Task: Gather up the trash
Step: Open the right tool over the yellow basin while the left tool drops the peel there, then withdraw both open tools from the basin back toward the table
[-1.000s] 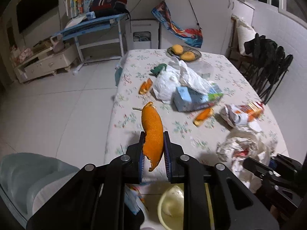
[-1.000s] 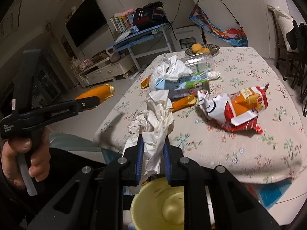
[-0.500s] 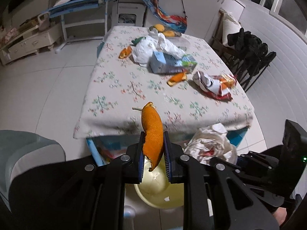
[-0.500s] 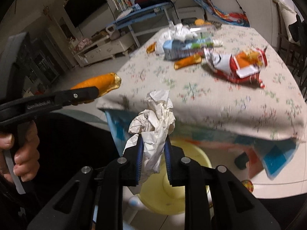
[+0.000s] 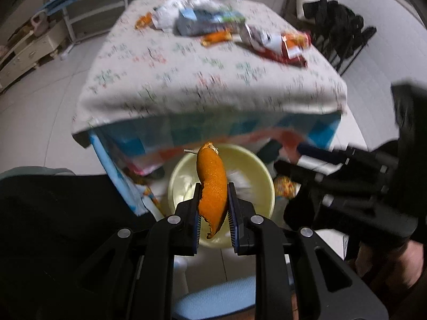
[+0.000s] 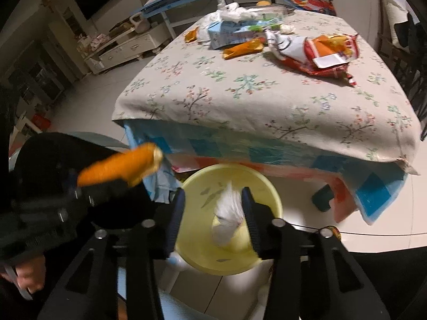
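My left gripper is shut on a curled orange peel, which stands up between the pads above a yellow bin on the floor. In the right wrist view the same peel shows at the left. My right gripper hangs over the bin and its jaws are opening. A crumpled white tissue, blurred, is loose between them and dropping into the bin, close to the right-hand finger.
The table with a floral cloth stands just beyond the bin. On it lie a red-orange snack bag, a blue carton, an orange wrapper and white paper. Dark chairs stand at its right.
Both grippers came back off the table and tipped down over the yellow bin. The right jaws spread apart and let go of the tissue. The left still grips the peel.
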Tool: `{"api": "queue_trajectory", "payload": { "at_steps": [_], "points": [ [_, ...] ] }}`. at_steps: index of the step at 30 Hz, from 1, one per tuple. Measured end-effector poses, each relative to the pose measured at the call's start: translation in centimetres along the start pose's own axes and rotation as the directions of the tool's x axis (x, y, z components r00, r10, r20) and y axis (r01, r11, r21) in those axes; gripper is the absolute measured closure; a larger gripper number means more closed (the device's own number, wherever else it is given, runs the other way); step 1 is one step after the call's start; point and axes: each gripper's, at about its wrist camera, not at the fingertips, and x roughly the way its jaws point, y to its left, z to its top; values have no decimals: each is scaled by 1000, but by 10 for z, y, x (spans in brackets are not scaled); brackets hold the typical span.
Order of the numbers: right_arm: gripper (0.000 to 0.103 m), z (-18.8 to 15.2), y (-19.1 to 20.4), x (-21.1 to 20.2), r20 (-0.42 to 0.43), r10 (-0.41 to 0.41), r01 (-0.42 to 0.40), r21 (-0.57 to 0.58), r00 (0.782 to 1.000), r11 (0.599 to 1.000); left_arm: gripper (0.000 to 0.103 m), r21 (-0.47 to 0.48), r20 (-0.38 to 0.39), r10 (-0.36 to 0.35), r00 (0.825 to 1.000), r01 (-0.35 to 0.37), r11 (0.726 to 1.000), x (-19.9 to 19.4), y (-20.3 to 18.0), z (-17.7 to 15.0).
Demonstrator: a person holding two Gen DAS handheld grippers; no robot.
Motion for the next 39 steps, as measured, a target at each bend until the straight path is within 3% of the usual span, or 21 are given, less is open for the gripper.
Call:
{"api": "queue_trajectory", "payload": {
  "at_steps": [2,6,13,19,24,39],
  "points": [
    [47,2,-2,-9,31,-33,33,7,999,999,85,13,-21,3,1000,-2,1000,3,-4,-5],
    [41,7,-5,-23,79,-88,89,2,993,996,70,27,-21,12,1000,-12,1000,3,-9,-9],
    [35,14,6,-46,144,-176,184,-50,974,982,53,18,36,39,999,-40,999,-12,-5,-5],
    [32,19,17,-60,182,-210,229,-88,961,970,45,-6,117,64,991,-64,998,-30,3,-1],
    [29,24,27,-71,212,-236,264,-114,948,958,40,-36,162,90,983,-85,996,-40,13,5],
    [25,30,45,-83,249,-252,297,-163,935,941,38,-73,173,105,979,-93,993,-43,25,6]
  ]
}}
